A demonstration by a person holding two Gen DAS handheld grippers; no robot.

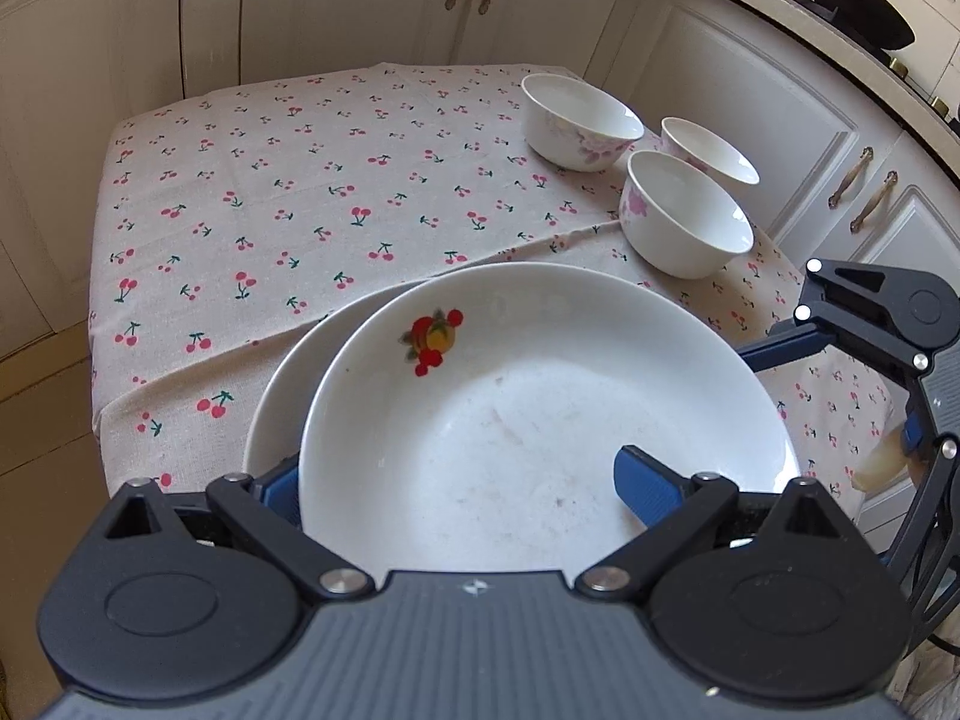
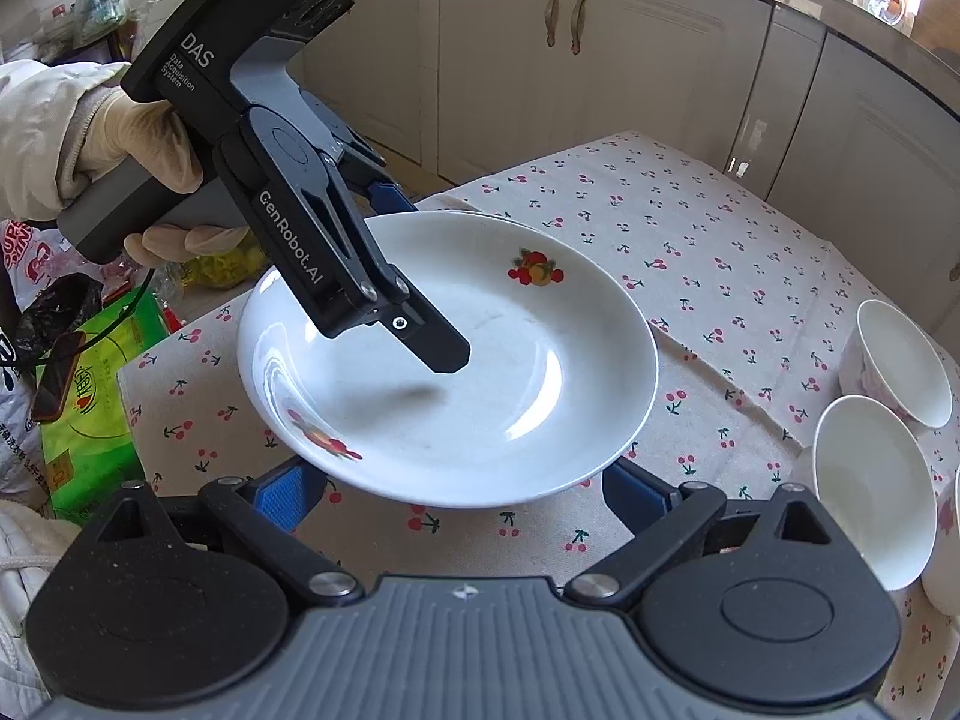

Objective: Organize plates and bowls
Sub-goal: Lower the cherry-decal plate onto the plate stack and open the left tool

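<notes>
A white deep plate with a fruit print [image 1: 540, 408] [image 2: 480, 360] is held a little above the cherry-print tablecloth [image 1: 270, 210]. My left gripper [image 1: 456, 492] is shut on its near rim, one finger [image 2: 438, 342] inside the plate and one under it. A second white plate [image 1: 282, 396] lies beneath it, mostly hidden; only its edge [image 2: 480, 215] shows in the right wrist view. My right gripper [image 2: 456, 498] is open and empty, just below the plate's near edge. Three white bowls with pink flowers [image 1: 579, 120] [image 1: 687, 213] [image 1: 711, 150] stand at the table's right.
Cream cabinet doors [image 1: 750, 108] surround the table on the far and right sides. A black wok [image 1: 852, 0] sits on the counter. Bags and a green package [image 2: 84, 420] crowd the floor left of the table. Two bowls [image 2: 870, 480] [image 2: 900, 354] stand close on my right.
</notes>
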